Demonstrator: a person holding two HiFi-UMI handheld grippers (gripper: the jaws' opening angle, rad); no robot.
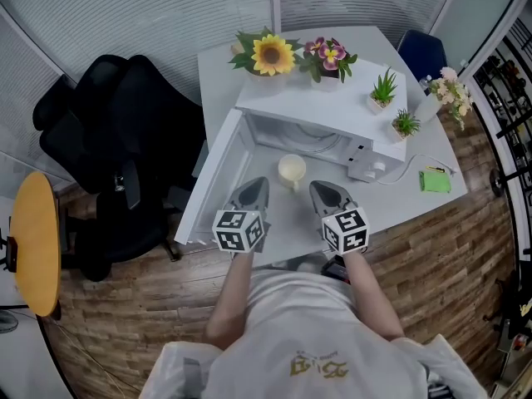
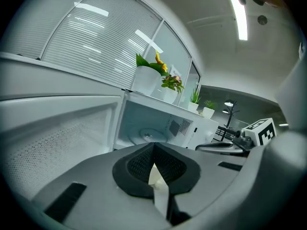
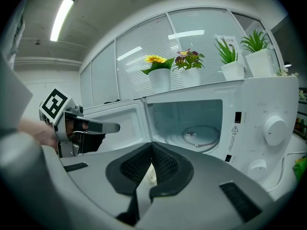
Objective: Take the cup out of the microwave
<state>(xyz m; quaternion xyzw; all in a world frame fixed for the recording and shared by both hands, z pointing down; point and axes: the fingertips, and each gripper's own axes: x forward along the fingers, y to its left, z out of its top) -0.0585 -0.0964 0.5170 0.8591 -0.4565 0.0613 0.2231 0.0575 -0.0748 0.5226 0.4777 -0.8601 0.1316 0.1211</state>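
Note:
The cream cup (image 1: 291,169) stands on the white table in front of the open microwave (image 1: 332,119), outside its cavity. My left gripper (image 1: 256,183) lies just left of the cup and my right gripper (image 1: 319,187) just right of it; both are shut and empty, apart from the cup. In the left gripper view the closed jaws (image 2: 153,150) show a cream sliver of cup (image 2: 156,178) behind them, and the bare glass turntable (image 2: 152,135) beyond. In the right gripper view the shut gripper (image 3: 151,150) points at the empty cavity (image 3: 192,123), with the left gripper (image 3: 115,127) at the left.
The microwave door (image 1: 218,173) swings open to the left. A sunflower pot (image 1: 273,56), a pink flower pot (image 1: 329,56) and small green plants (image 1: 384,90) stand on and beside the microwave. A black office chair (image 1: 116,148) is left of the table, a green object (image 1: 434,180) at the right.

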